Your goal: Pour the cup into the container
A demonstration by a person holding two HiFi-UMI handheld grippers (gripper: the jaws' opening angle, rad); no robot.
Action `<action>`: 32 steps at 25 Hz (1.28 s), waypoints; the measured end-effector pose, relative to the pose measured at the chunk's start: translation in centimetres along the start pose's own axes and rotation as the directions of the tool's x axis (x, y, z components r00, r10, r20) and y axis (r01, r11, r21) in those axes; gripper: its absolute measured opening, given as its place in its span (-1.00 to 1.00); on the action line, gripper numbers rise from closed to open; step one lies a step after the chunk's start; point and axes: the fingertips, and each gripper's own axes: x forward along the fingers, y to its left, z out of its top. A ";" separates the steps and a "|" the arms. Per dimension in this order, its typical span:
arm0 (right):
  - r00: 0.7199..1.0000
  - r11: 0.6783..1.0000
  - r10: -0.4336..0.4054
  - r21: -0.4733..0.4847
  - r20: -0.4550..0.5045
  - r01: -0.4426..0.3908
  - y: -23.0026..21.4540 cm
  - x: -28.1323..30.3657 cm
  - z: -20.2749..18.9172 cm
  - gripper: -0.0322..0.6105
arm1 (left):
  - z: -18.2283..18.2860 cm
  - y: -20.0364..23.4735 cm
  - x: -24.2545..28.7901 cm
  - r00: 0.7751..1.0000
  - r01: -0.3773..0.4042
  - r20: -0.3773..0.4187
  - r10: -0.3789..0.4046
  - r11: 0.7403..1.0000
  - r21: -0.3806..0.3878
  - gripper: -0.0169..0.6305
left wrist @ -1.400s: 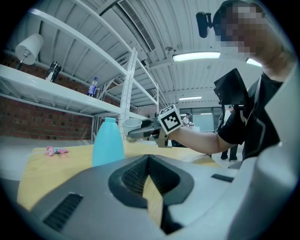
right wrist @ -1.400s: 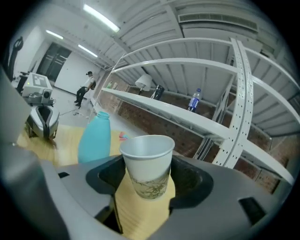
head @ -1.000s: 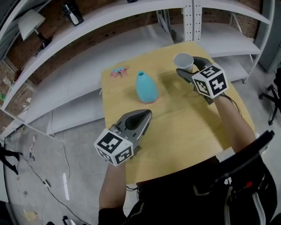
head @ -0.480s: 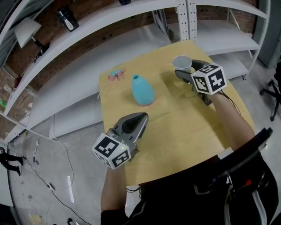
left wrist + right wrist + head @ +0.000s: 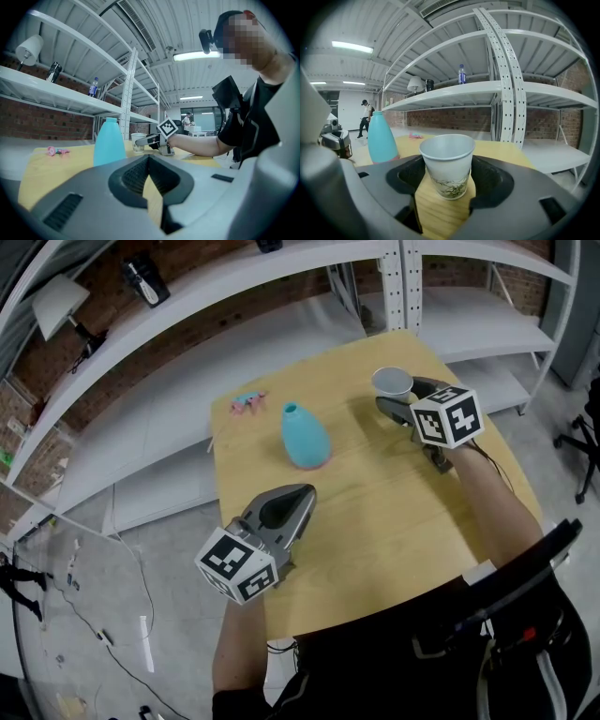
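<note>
A white paper cup (image 5: 393, 382) with a leaf print stands upright near the far right corner of the wooden table (image 5: 375, 493). My right gripper (image 5: 395, 401) is open, one jaw on each side of the cup (image 5: 446, 164), with a small gap on both sides. A light blue bottle-shaped container (image 5: 305, 435) stands upright left of the cup, its narrow mouth open at the top. My left gripper (image 5: 304, 493) hovers shut and empty over the table's near left part, pointing at the container (image 5: 108, 140), well short of it.
A small pink item (image 5: 248, 402) lies at the table's far left corner. White metal shelving (image 5: 187, 362) curves behind the table, holding a bottle and a lamp. A person stands far off in the room behind the container (image 5: 382, 138).
The right gripper stays around the standing cup. The left gripper has drifted slightly toward the near edge. The container has not moved.
</note>
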 end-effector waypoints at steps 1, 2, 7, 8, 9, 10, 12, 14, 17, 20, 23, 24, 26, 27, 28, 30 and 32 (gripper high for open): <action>1.000 1.000 0.001 0.006 0.000 -0.001 0.0 0.0 -0.1 0.05 | 0.0 0.0 0.0 1.000 0.000 -0.001 0.000 1.000 0.000 -0.94; 1.000 1.000 0.004 0.013 -0.002 -0.004 0.1 0.0 -0.2 0.05 | 0.0 0.0 0.0 1.000 0.000 -0.001 0.000 1.000 0.003 -0.94; 1.000 0.999 0.012 0.034 0.005 -0.012 0.2 -0.1 -0.3 0.05 | 0.0 0.0 0.0 1.000 0.000 -0.001 0.000 1.000 0.008 -0.94; 1.000 0.999 0.009 0.032 0.008 -0.009 0.2 -0.2 -0.3 0.05 | 0.0 0.0 0.0 1.000 -0.001 -0.001 0.001 1.000 0.007 -0.94; 1.000 1.000 0.006 0.031 0.009 -0.006 0.2 -0.4 -0.3 0.05 | 0.0 0.1 0.0 1.000 -0.002 0.000 0.002 1.000 0.006 -0.94; 1.000 1.000 0.003 0.031 0.008 -0.003 0.1 -0.6 -0.4 0.05 | 0.0 0.1 0.0 1.000 -0.002 0.000 0.002 1.000 0.004 -0.94; 1.000 0.999 -0.008 0.038 0.006 0.008 0.0 -1.0 -0.6 0.05 | -0.1 0.1 0.0 1.000 0.000 0.000 0.000 1.000 0.006 -0.94; 1.000 0.998 -0.023 0.055 0.006 0.023 -0.2 -1.5 -0.7 0.05 | 0.0 0.1 -0.1 1.000 -0.002 0.000 0.002 1.000 0.006 -0.94; 0.998 0.997 -0.055 0.061 -0.015 0.056 -0.7 -2.7 -1.1 0.05 | -0.1 0.2 0.0 1.000 -0.005 0.002 0.005 1.000 0.002 -0.94; 0.998 0.995 -0.064 0.073 -0.021 0.065 -0.6 -4.4 -2.0 0.05 | -0.1 0.3 -0.1 1.000 -0.003 -0.001 0.003 1.000 0.006 -0.94; 1.000 0.995 -0.022 0.094 0.009 0.021 0.5 -5.8 -2.4 0.05 | 0.0 0.4 -0.1 1.000 -0.010 -0.002 0.010 1.000 0.005 -0.94; 1.000 0.996 -0.016 0.090 0.020 0.014 0.9 -6.2 -2.5 0.03 | 0.0 0.4 -0.1 1.000 -0.013 -0.001 0.013 1.000 0.002 -0.94; 0.999 0.997 -0.022 0.068 0.044 0.019 1.1 -6.9 -2.3 -0.39 | 0.0 0.4 -0.1 1.000 -0.021 -0.001 0.021 1.000 -0.002 -0.94; 0.998 0.998 -0.025 0.061 0.055 0.022 1.2 -7.1 -2.2 -0.55 | 0.0 0.4 -0.1 1.000 -0.025 -0.002 0.025 1.000 -0.002 -0.94; 0.998 0.998 -0.024 0.063 0.064 0.020 1.4 -7.2 -2.1 -0.67 | 0.0 0.5 -0.1 1.000 -0.028 -0.003 0.028 1.000 -0.001 -0.94; 0.997 0.997 -0.007 0.075 0.080 0.001 1.8 -7.2 -2.1 -0.88 | 0.0 0.6 -0.1 0.999 -0.036 -0.002 0.036 0.999 -0.001 -0.94; 0.996 0.997 0.008 0.072 0.089 -0.014 2.2 -7.3 -2.0 -0.89 | 0.0 0.6 -0.1 0.999 -0.047 0.000 0.047 0.999 -0.005 -0.94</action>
